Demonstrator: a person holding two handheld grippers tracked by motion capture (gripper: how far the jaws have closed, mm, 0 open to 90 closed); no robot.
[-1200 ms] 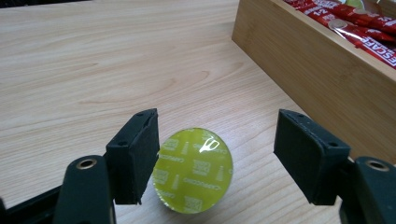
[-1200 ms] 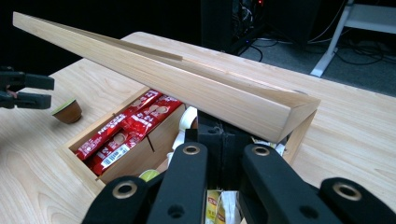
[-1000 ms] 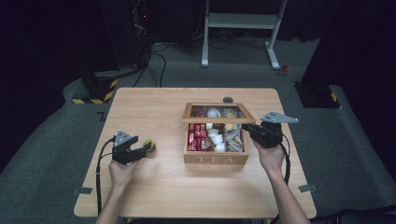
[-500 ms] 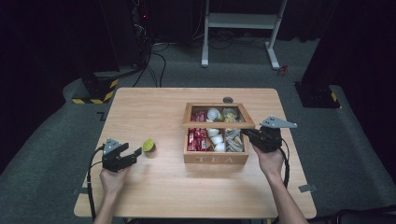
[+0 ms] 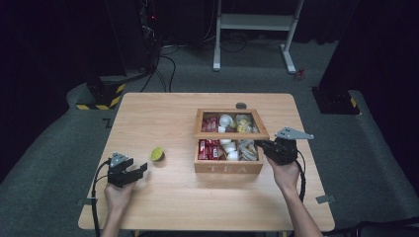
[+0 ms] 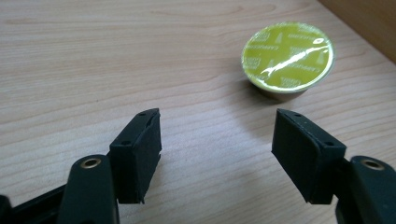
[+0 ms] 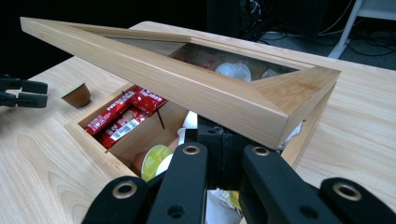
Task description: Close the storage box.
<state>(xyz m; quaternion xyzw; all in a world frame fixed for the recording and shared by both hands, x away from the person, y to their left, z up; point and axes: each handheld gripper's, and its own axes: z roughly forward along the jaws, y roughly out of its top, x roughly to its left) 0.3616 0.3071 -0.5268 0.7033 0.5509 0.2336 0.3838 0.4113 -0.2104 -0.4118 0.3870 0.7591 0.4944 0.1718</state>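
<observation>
Tea box propped open, capsule out on the surface

Right claw [image 5: 263, 146] closed under the box lid [image 7: 187, 88]; left claw [image 6: 217, 149] gapes wide, empty, near the green capsule [image 6: 287, 58].

Looking along my left gripper [image 6: 217, 156], I see both black jaws standing wide apart with nothing between them, only bare wood grain of the table [image 6: 93, 56]. A green foil-topped capsule [image 6: 287, 56] sits upright on the table ahead and off toward the right jaw, clear of both pads. A darker wooden edge [image 6: 369, 23] crosses the top right corner.
</observation>
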